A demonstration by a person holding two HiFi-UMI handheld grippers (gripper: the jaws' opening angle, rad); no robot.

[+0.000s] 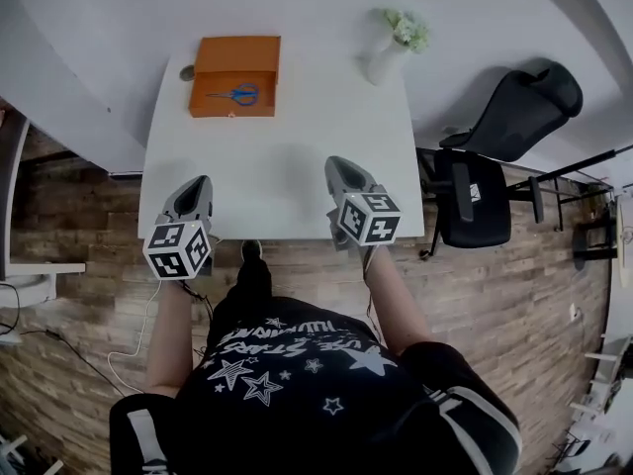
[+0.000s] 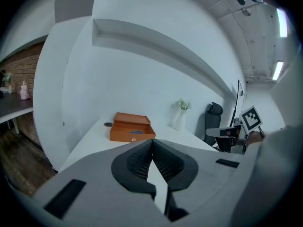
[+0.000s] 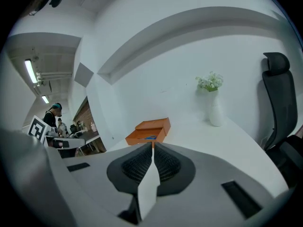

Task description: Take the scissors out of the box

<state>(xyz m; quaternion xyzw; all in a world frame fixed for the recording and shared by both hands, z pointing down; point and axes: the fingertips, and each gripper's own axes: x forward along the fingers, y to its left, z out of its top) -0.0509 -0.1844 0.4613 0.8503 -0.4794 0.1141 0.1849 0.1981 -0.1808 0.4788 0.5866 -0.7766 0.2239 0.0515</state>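
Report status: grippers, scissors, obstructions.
Left gripper and right gripper shut, empty. Blue-handled scissors inside open orange box, far end of white table. White vase stands aside.

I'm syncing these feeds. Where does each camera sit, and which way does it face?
Head view: on the head, steeply down at the table; left gripper, right gripper, forearms, torso show.
Left gripper view: on the left gripper, along its shut jaws toward the box; right gripper at right edge.
Right gripper view: on the right gripper, along its shut jaws toward the box; left gripper at left edge.
Shared: all show box and vase.
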